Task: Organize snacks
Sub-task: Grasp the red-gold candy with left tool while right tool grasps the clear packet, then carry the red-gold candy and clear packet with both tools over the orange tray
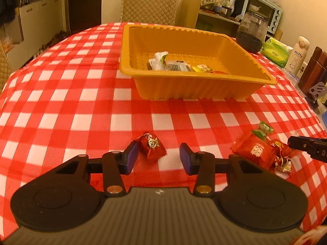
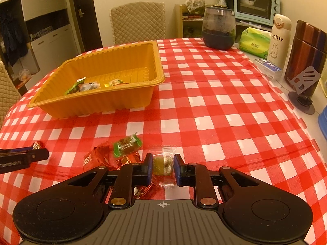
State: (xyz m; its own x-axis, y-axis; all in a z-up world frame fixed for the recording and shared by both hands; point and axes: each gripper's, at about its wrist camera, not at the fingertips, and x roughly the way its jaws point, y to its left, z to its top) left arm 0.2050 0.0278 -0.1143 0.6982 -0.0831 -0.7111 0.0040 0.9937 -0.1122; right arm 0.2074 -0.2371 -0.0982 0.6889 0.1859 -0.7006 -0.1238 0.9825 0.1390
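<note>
From the left wrist view we see our left tool (image 1: 157, 153) partly open over the red-and-white checked counter (image 1: 61, 102), its blue pads astride a red-wrapped candy (image 1: 152, 148) that lies nearer the left pad; whether that pad touches it we cannot tell, and the right pad stands clear. At twelve o'clock sits the orange tray (image 1: 194, 89), holding a few wrapped snacks (image 1: 175, 63). At three o'clock lies a red packet (image 1: 253, 151) with white characters, a green-wrapped sweet (image 1: 262, 129) touching its far edge and foil candies (image 1: 282, 159) beside it; the right tool's tip (image 1: 306, 146) reaches in there. At two o'clock stands a white bottle (image 1: 295, 55) that reads "miffy", next to a green tissue pack (image 1: 274, 51).

From the right wrist view our right tool (image 2: 163, 166) is closed on a clear-wrapped yellow-green jelly sweet (image 2: 162, 165), both pads pressing its sides, low over the counter. The tray lies at ten o'clock, the green sweet and red packet at nine to ten o'clock. The "miffy" bottle stands at two o'clock, by a dark glass jar (image 2: 218, 28).
</note>
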